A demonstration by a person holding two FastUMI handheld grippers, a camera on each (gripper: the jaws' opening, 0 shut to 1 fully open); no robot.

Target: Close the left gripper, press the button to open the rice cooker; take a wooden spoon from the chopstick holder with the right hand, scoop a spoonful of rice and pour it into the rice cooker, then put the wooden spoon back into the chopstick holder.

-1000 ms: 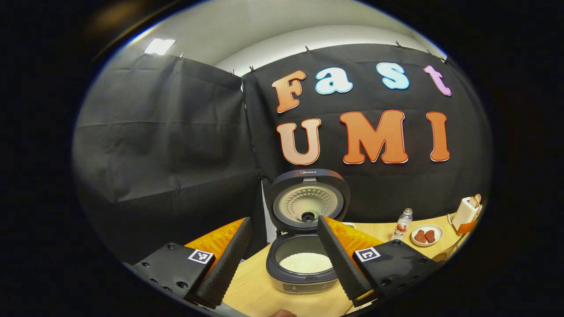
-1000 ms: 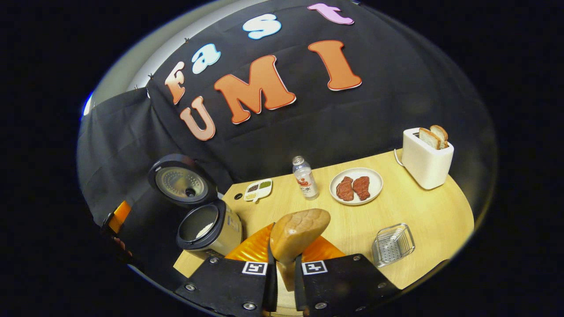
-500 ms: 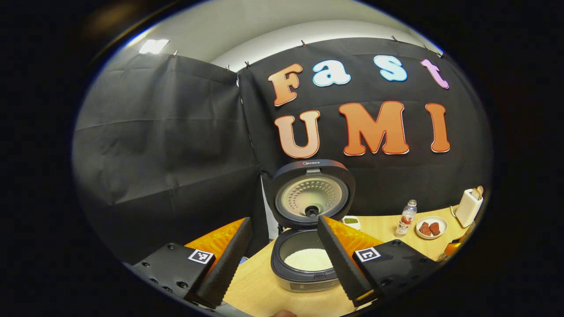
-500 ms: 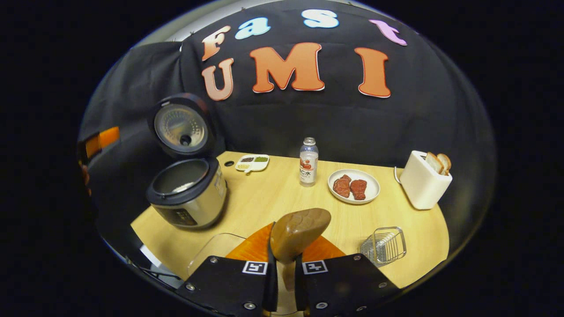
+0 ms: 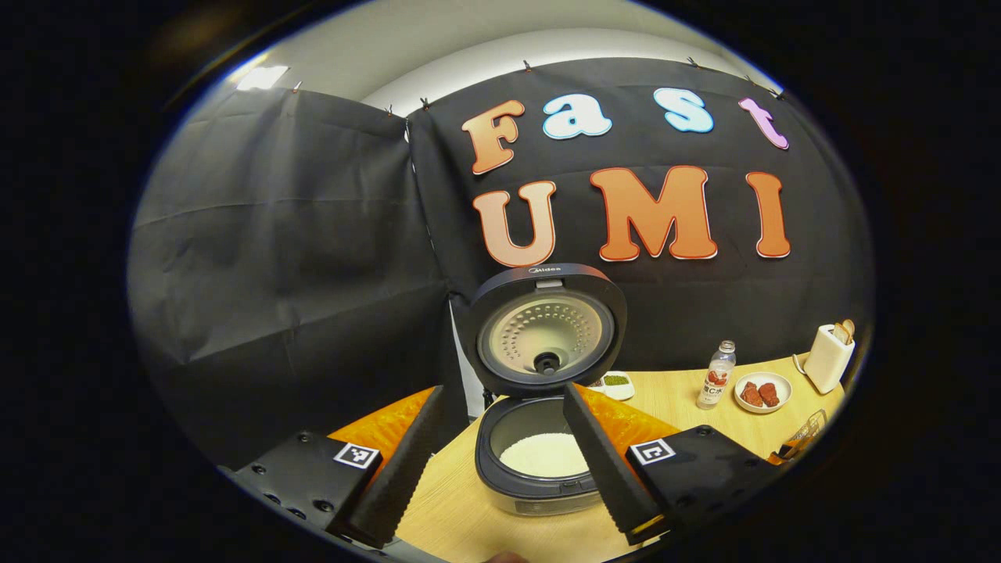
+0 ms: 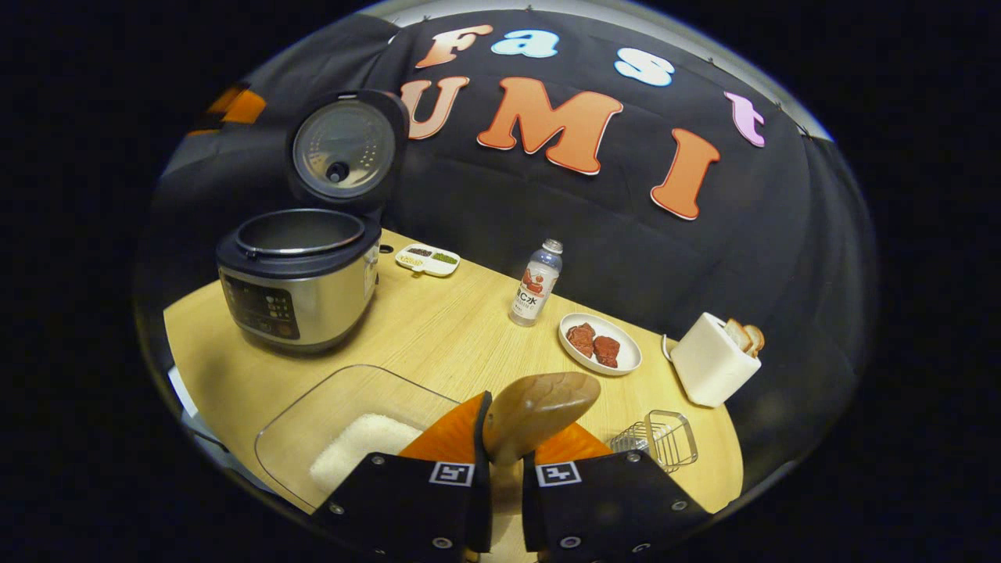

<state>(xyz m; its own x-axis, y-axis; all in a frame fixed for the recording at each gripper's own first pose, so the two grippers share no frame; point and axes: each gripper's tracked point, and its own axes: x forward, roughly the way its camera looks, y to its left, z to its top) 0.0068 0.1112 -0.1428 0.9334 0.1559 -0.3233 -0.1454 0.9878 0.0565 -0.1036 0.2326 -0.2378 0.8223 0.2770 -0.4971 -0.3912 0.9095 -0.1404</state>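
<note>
While the left gripper [image 5: 500, 457] is hanging spread before the rice cooker [image 5: 539, 461], the right gripper [image 6: 500, 469] is pinching the wooden spoon [image 6: 539, 407] between its fingers.

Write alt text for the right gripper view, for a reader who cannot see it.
The right tool is shut on a wooden spoon, bowl forward, above a wooden table. A clear container of rice sits near left, an open rice cooker beyond it; a wire chopstick holder stands right.

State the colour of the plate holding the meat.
White, seen best in the right gripper view: the plate sits between bottle and toaster.
</note>
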